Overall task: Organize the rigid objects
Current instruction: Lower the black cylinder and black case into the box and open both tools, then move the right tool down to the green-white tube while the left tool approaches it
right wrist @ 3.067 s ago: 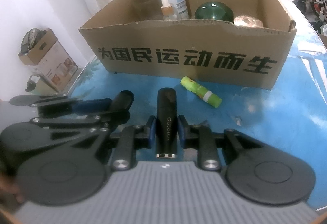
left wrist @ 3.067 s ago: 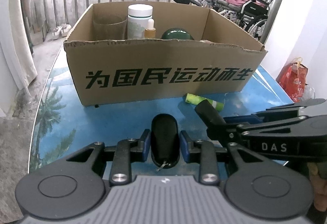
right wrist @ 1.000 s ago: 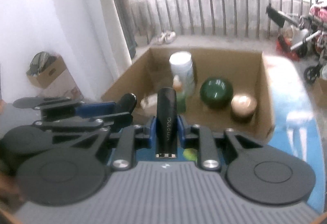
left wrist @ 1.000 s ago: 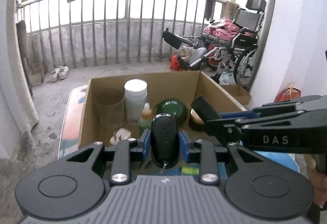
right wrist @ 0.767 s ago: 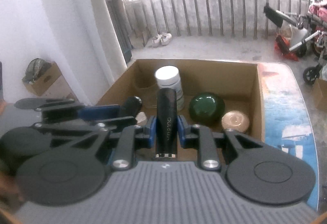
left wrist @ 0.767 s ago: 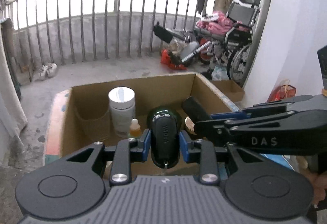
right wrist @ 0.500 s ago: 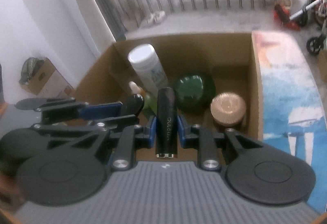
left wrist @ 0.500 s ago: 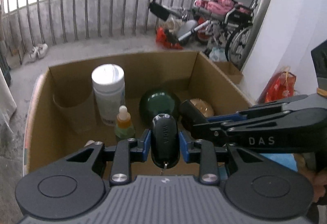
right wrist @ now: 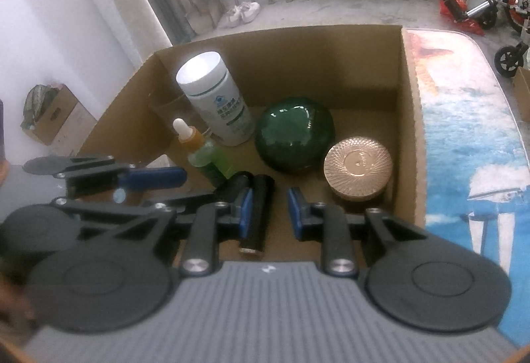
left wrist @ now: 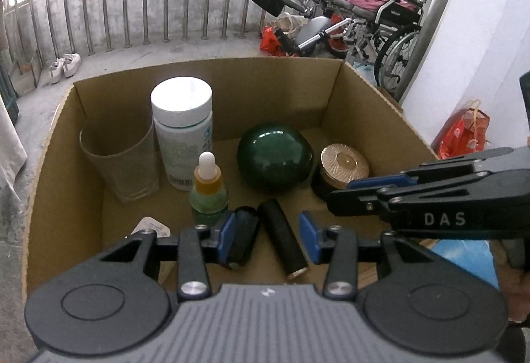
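Observation:
Both grippers hover over the open cardboard box [left wrist: 371, 104], jaws spread. My left gripper [left wrist: 268, 235] is open; a black oval key fob [left wrist: 243, 237] lies by its left pad and a black cylinder [left wrist: 283, 238] lies between the pads on the box floor. My right gripper [right wrist: 269, 214] is open; the black cylinder [right wrist: 258, 214] lies just inside its left pad, the key fob [right wrist: 233, 185] beside it. The right gripper also shows in the left wrist view [left wrist: 430, 194], the left gripper in the right wrist view [right wrist: 132, 181].
The box holds a white bottle [left wrist: 182, 131], a dropper bottle [left wrist: 208, 187], a clear cup [left wrist: 122, 161], a dark green dome [left wrist: 275, 157] and a gold-lidded jar [left wrist: 344, 164]. The blue printed tabletop [right wrist: 463, 131] lies right of the box. A wheelchair [left wrist: 374, 12] and railing stand beyond.
Both grippers have opened over the box. The key fob has left the left gripper and the black cylinder has left the right one; both now lie on the box floor.

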Available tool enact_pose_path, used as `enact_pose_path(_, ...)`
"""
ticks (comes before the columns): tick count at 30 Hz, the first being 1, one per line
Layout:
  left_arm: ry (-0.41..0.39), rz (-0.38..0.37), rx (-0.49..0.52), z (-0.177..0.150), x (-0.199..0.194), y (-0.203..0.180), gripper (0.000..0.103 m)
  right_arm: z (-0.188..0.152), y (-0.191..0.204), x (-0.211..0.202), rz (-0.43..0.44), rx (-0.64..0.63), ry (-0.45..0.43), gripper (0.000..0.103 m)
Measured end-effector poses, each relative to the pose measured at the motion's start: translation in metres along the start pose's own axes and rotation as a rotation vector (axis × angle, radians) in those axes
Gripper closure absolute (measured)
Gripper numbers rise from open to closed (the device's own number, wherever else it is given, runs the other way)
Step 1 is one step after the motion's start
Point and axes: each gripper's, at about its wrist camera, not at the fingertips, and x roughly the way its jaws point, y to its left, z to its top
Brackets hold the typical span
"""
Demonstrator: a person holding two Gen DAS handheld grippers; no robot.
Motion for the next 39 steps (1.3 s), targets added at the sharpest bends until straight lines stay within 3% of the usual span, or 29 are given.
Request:
enact_pose_path(6,-0.062,-0.009,-0.026,-0.001,-0.029,0.005,0.056,-0.002,0.002,-0.020,0.004,0.007,-0.040,0.080)
enact_pose_path(15,-0.174,-0.008,-0.069,-0.017,-0.099,0.004,0.052,-0.019,0.017,-0.082,0.013,0.000,-0.127,0.080)
enact_pose_path(22,-0.175,-0.035,-0.093,-0.049,-0.127,0.001,0.051,-0.052,0.030,-0.119,0.026,-0.017,-0.147,0.080)
enact_pose_path(31,-0.002,-0.087,-0.174,-0.086,-0.072,-0.007,0.052,-0.108,0.026,-0.090,0.024,-0.026,-0.049,0.080)
enact_pose_path(39,0.088,-0.137,-0.299,-0.083,-0.016,-0.002,0.051,-0.124,0.032,-0.055,-0.043,-0.198,-0.028,0.077)
